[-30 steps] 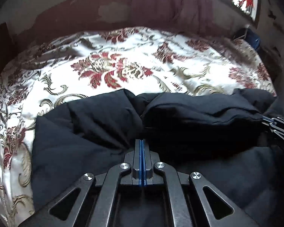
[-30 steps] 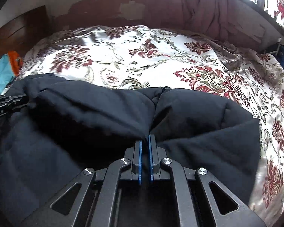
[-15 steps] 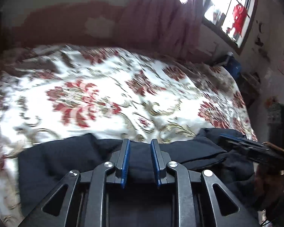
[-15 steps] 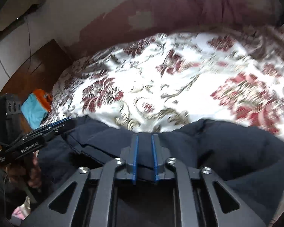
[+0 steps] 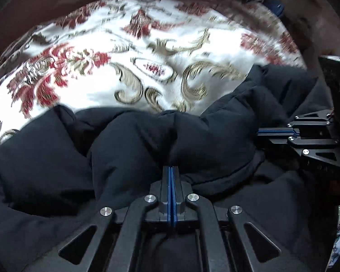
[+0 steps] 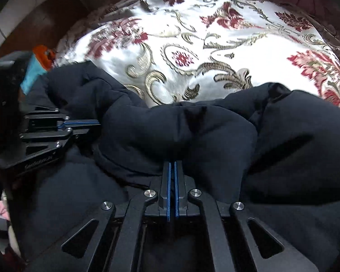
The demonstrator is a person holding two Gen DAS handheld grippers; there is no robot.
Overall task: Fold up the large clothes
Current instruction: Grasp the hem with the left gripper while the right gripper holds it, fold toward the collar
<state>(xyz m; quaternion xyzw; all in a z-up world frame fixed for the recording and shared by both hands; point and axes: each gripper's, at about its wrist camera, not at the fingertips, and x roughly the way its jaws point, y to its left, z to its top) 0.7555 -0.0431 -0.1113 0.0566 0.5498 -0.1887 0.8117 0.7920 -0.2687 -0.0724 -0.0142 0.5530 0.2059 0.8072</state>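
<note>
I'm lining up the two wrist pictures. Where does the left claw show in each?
Left wrist view: left claw at bottom centre, shut on the black padded coat.
Right wrist view: left claw at the left edge, pointing right into the coat.
Shared landmark: the floral bedspread beyond the coat.

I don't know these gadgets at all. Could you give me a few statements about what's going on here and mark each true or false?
1. Both grippers are clamped on the dark padded garment. True: left gripper, right gripper.
2. The garment is bright red. False: it is black or very dark navy.
3. It lies on a floral bedspread. True.
4. The grippers point away from each other. False: each shows sideways in the other's view, tips toward the garment.
</note>
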